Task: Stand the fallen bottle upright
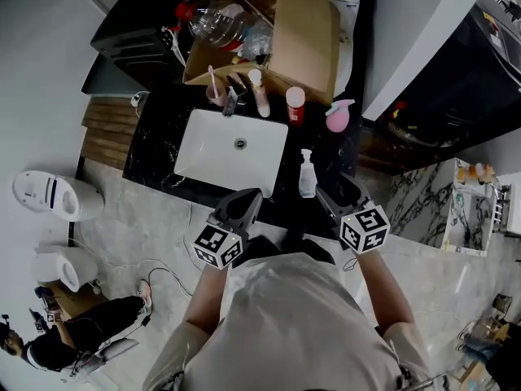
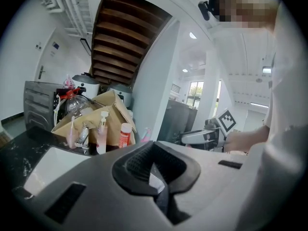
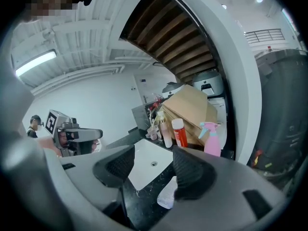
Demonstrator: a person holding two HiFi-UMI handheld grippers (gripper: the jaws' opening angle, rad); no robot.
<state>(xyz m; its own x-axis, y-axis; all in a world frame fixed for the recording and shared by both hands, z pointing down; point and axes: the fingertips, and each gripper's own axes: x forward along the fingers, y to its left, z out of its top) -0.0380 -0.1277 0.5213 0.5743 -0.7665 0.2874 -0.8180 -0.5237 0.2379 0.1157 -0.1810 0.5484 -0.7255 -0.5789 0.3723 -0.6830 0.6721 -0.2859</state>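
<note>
A small clear pump bottle [image 1: 307,176] lies on its side on the black counter [image 1: 155,157], just right of the white sink [image 1: 212,149]. My right gripper [image 1: 335,192] hovers close to the bottle's near end, right of it, jaws open and empty. In the right gripper view the fallen bottle [image 3: 167,194] shows low between the fingers of that gripper [image 3: 153,165]. My left gripper [image 1: 249,195] hangs over the sink's near rim, left of the bottle. Its jaws [image 2: 154,150] look pressed together with nothing held.
Along the back of the counter stand a cup with a toothbrush [image 1: 214,93], a faucet [image 1: 230,102], a tall pink pump bottle [image 1: 260,94], a red bottle [image 1: 295,105] and a pink spray bottle [image 1: 339,115]. Behind them is an open cardboard box [image 1: 305,35].
</note>
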